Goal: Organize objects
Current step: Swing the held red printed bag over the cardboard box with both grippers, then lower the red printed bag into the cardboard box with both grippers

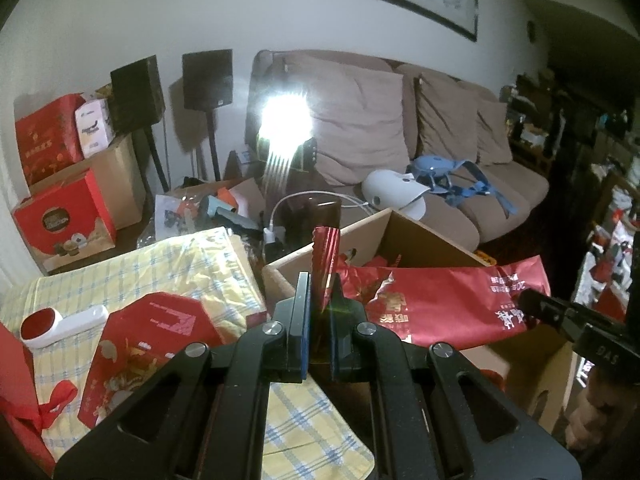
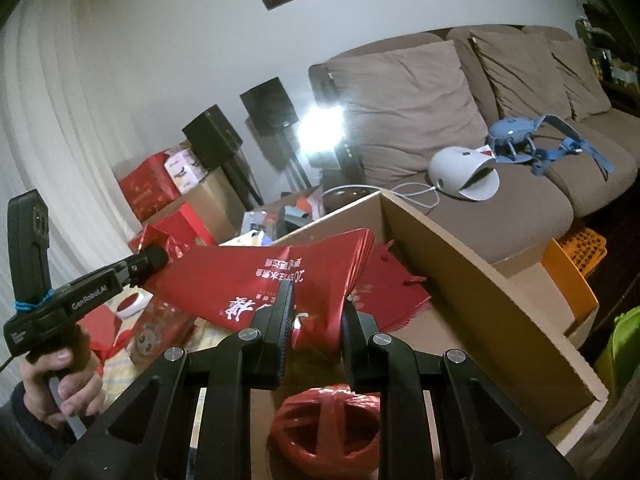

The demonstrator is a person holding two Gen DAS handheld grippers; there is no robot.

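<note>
A red paper gift bag (image 2: 256, 276) with white lettering hangs stretched between both grippers over an open cardboard box (image 2: 460, 264). My right gripper (image 2: 314, 322) is shut on the bag's near corner, which bunches between the pads. My left gripper (image 1: 320, 292) is shut on the bag's shiny folded edge (image 1: 326, 256); in the right wrist view the left gripper (image 2: 156, 258) holds the bag's far left end, with a hand on its grip. In the left wrist view the bag (image 1: 448, 300) runs right to the right gripper (image 1: 528, 300). More red bags (image 2: 394, 284) lie in the box.
A red coil of plastic twine (image 2: 324, 420) sits just below my right gripper. On the yellow checked cloth (image 1: 168, 268) lie a red gift box (image 1: 148, 344) and a white-and-red roller (image 1: 56, 324). Behind stands a brown sofa (image 1: 440, 128), with an orange crate (image 2: 576, 256) beside it.
</note>
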